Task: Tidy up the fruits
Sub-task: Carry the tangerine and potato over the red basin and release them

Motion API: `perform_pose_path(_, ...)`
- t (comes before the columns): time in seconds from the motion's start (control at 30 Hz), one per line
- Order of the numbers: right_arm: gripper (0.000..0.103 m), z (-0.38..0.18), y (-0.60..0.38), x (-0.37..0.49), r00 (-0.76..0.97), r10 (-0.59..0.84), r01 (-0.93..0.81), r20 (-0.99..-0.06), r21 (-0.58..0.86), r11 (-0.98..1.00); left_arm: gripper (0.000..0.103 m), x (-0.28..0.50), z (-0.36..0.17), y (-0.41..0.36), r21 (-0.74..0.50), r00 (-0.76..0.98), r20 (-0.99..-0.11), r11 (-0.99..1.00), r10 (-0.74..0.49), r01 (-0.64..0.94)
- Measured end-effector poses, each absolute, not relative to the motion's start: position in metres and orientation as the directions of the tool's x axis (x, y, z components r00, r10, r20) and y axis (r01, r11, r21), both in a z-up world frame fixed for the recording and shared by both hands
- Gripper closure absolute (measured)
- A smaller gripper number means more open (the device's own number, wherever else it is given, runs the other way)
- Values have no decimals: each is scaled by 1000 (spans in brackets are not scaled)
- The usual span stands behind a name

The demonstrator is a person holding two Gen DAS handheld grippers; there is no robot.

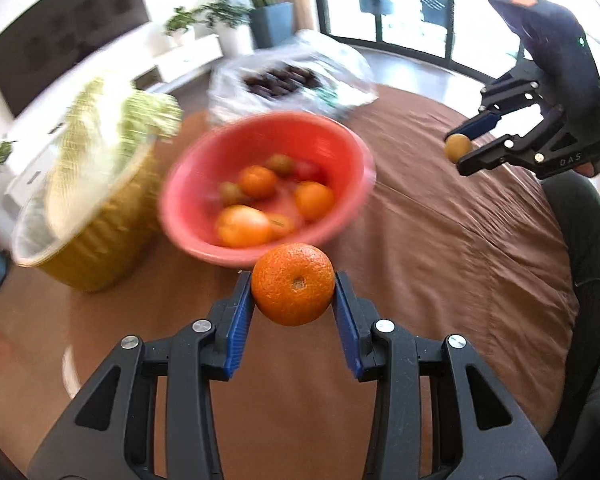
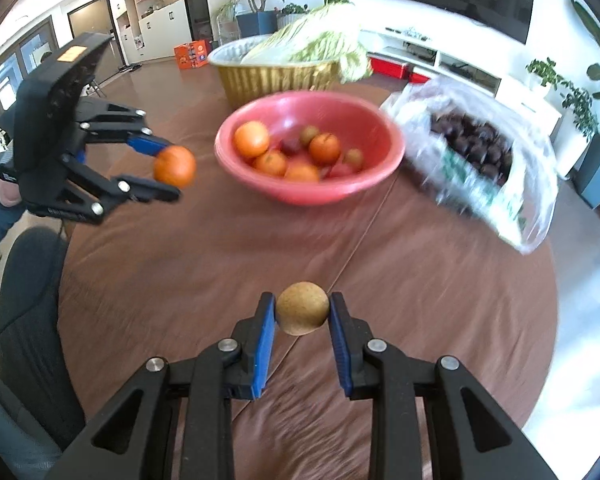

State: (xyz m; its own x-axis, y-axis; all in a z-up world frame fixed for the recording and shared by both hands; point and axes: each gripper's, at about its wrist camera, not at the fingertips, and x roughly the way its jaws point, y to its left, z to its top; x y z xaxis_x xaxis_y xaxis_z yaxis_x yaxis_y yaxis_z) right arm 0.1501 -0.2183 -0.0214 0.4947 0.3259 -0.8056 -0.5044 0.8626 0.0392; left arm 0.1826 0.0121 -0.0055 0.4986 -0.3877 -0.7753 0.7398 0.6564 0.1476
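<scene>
My left gripper (image 1: 293, 286) is shut on an orange mandarin (image 1: 293, 284) and holds it above the brown table, just in front of the red bowl (image 1: 228, 148). It also shows in the right wrist view (image 2: 168, 176) with the mandarin (image 2: 175, 167). My right gripper (image 2: 302, 308) is shut on a small brown round fruit (image 2: 302, 308), held above the table. It shows at the right of the left wrist view (image 1: 466, 148) with the fruit (image 1: 457, 147). The red bowl (image 2: 372, 120) holds several mandarins and small brown and red fruits.
A yellow basket (image 2: 276, 76) with leafy cabbage stands behind the bowl. A clear plastic bag of dark fruits (image 2: 476, 148) lies right of the bowl. The round table (image 2: 420, 280) has a brown cloth. A dark chair (image 2: 28, 312) stands at its left edge.
</scene>
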Motion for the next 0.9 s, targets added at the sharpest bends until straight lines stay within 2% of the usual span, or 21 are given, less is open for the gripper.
perform_pose_path(0.13,74,-2,-211,179,533,319,-500,-784,13,866,66,213,13,16,155,543,-752,702,-373,695)
perform_pose_path(0.33,74,9,-190,227,556,301,-498,-774,-20,867,66,249,8,1,157,536,-770,712,-346,684)
perform_pose_path(0.9,74,-44,-170,285,473,261,-513,-842,-22,858,65,300,-42,-51,150,459,-834,674,-307,723)
